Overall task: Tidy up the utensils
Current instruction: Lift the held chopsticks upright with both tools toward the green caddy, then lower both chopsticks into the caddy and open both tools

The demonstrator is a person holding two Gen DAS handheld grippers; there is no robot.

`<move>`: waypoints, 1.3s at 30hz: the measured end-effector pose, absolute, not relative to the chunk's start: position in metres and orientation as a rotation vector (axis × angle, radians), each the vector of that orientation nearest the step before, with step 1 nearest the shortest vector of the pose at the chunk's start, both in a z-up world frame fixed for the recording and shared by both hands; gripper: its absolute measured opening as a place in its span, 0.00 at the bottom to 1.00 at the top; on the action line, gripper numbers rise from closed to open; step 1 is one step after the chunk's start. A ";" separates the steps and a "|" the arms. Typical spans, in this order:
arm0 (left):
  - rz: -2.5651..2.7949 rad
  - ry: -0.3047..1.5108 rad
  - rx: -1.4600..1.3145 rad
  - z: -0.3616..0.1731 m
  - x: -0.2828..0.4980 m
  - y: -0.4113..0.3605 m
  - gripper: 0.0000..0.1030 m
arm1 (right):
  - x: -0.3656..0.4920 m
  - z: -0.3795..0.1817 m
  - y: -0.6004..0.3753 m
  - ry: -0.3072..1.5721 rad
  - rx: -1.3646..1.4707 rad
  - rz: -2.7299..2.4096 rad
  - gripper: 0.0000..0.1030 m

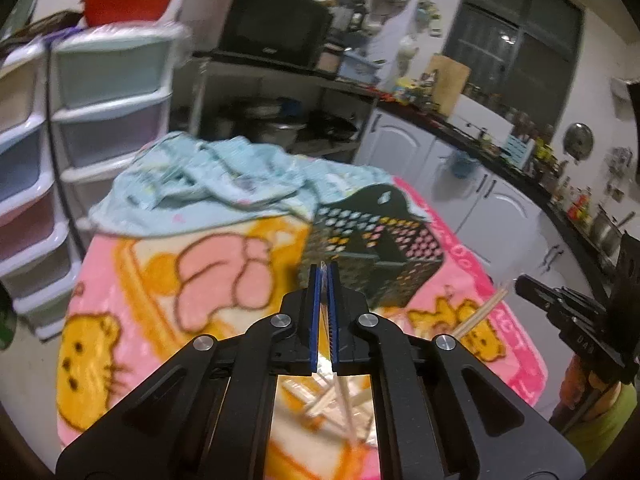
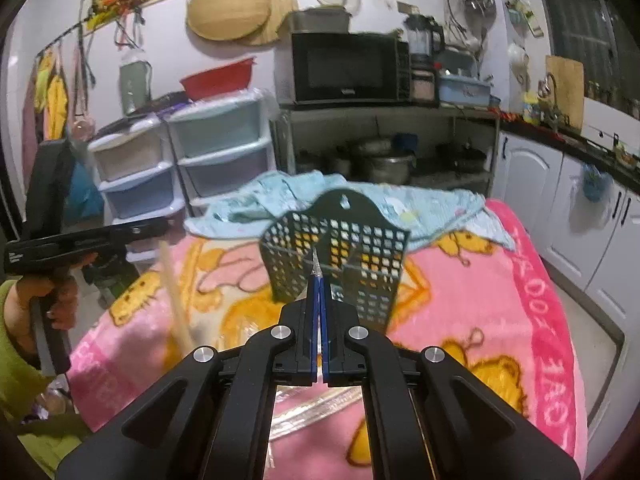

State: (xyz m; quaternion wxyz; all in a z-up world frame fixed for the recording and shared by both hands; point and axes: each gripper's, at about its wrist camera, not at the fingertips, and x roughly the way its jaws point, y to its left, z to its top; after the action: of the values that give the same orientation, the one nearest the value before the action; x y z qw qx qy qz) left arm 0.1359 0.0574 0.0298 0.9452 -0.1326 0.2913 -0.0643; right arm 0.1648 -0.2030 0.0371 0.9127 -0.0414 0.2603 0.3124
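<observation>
Left hand-held gripper [image 1: 325, 270] pinches a chopstick [image 1: 343, 396] between pressed-together jaws; more chopsticks [image 1: 316, 400] lie blurred below it on the pink blanket [image 1: 160, 280]. Just ahead stands the black basket [image 1: 376, 248]. Right hand-held gripper [image 2: 318, 276], jaws pressed together on something thin and clear, points at the basket [image 2: 340, 256] too.

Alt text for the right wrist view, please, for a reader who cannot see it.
The right gripper, fingers shut on a thin clear plastic item, points at a dark perforated utensil basket standing on a pink cartoon blanket. At left, a hand holds the left gripper, with chopsticks hanging from it.
</observation>
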 end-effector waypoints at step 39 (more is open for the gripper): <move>-0.114 0.342 -0.162 0.164 0.240 0.004 0.01 | 0.214 0.164 -0.217 0.247 -0.015 0.585 0.01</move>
State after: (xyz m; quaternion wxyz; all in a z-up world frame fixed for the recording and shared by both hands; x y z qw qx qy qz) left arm 0.2396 0.0045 0.1643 0.9805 -0.0807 0.1700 -0.0564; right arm 0.2135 -0.2170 0.1638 0.9500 -0.0073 0.1212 0.2876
